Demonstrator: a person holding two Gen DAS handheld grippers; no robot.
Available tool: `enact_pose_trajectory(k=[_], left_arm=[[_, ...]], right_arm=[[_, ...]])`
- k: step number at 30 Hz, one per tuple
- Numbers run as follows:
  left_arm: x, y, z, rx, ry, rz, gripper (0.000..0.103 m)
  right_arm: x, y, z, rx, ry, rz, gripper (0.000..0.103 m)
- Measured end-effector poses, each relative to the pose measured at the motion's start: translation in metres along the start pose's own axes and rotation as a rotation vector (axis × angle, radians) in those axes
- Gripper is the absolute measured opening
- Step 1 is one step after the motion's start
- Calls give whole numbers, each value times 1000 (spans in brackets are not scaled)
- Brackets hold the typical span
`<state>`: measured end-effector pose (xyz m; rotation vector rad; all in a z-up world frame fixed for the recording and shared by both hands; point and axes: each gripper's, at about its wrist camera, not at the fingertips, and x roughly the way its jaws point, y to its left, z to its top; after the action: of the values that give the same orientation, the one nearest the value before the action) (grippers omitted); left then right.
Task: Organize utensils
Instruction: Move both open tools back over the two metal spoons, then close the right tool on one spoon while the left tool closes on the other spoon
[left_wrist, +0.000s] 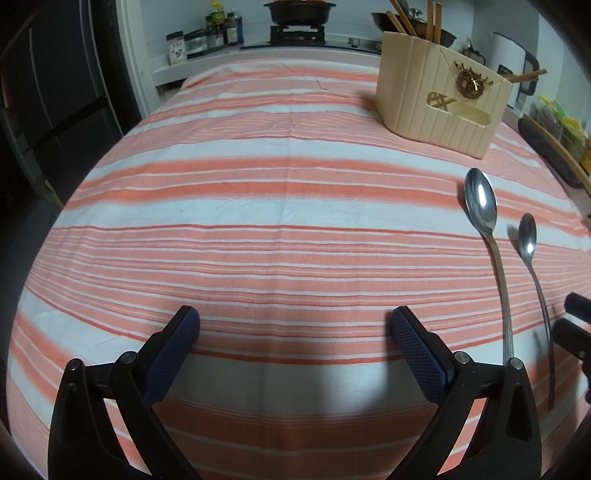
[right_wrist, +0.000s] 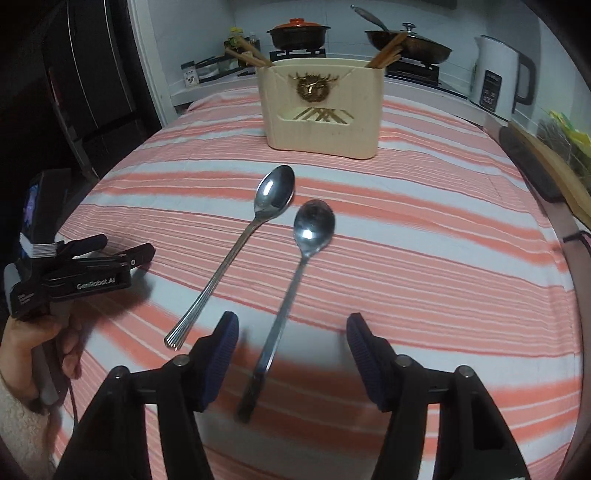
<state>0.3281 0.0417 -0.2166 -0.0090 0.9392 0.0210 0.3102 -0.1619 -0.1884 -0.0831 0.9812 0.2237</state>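
Note:
Two steel spoons lie side by side on the striped cloth (right_wrist: 424, 258). The ribbed-handled spoon (right_wrist: 229, 258) (left_wrist: 495, 258) is the left one, and the plain spoon (right_wrist: 291, 291) (left_wrist: 539, 288) is to its right. My right gripper (right_wrist: 291, 328) is open just above the cloth. The plain spoon's handle runs between its blue pads, which stand clear of it on both sides. My left gripper (left_wrist: 295, 321) is open and empty over bare cloth, left of both spoons. It also shows as the left gripper (right_wrist: 122, 254) in the right wrist view, in a person's hand (right_wrist: 37, 332). A cream utensil holder (right_wrist: 321, 110) (left_wrist: 443, 99) with chopsticks stands beyond the spoons.
Behind the table is a stove with a black pot (right_wrist: 299, 35) and a lidded wok (right_wrist: 410, 44). A white kettle (right_wrist: 498, 81) stands at the back right. A wooden-rimmed rack (right_wrist: 546, 166) lines the right edge, and dark cabinets (right_wrist: 92, 92) stand at the left.

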Motion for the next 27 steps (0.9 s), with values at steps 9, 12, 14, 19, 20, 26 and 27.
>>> enact_pose_trajectory(k=[9,12,14,19,20,26,27], left_arm=[[0,0,0,-1,0,-1,103],[0,1,0,-2,-1,-1,103],[0,1,0,-4,0,-2,103],[-7,2,2,-16,10,-88,102],[-12,1,3,-35,6,-142,102],[-17,-50,21,3,48,-312,102],[-14,-63,25,33,54,-310,102]], right_arm=[[13,-11,-2,3,10,-107,7],[4,-37,-12,26,9,-170,7],[-4,-61,-22,62,4,-215,7],[-20,-96,-45,74,-3,-283,11],[-24,-98,-50,67,-12,-283,22],[-37,-95,-72,49,-57,-275,56],[-37,-96,-74,53,-59,-271,56]])
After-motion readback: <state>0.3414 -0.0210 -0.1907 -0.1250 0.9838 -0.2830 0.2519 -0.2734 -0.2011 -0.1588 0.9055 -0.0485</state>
